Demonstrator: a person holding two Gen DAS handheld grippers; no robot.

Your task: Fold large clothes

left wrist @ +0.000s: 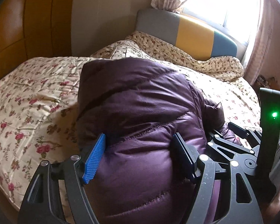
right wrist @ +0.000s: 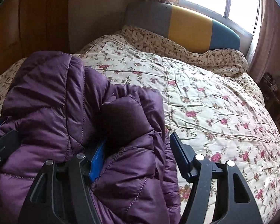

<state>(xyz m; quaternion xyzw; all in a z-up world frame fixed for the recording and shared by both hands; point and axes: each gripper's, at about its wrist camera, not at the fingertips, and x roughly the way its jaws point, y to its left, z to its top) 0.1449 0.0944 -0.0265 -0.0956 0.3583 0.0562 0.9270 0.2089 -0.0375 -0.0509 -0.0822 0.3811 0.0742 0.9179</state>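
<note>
I see one bed (right wrist: 224, 112) with a flowered quilt, and its near edge is cut off at the bottom of both views. One purple padded jacket (left wrist: 140, 112) lies bunched on the quilt, toward the near left part of the bed. How it is folded I cannot make out, because the padding hides its sleeves and the lower part goes out of view under my tongs. Behind the bed stands one headboard (right wrist: 188, 26) in three colours, grey, yellow and blue. Its lower edge is hidden by a rumpled cover. Above it there is one window (right wrist: 222, 1), too bright to see through, with a curtain (left wrist: 259, 43) at the right side. A brown wooden cupboard (left wrist: 18, 28) fills the left edge, partly cut off.

I have two tongs. The left gripper (left wrist: 140, 155) is wide open, and the jacket bulges between its two fingers, touching both blue pads; I cannot tell if it really squeezes the fabric. The right gripper (right wrist: 138, 156) is also spread wide. Its left pad is half buried in a fold of the jacket, and its right finger stands free over the quilt. In the left view the right gripper's body is cut off at the edge, showing one green light (left wrist: 274, 114).
</note>
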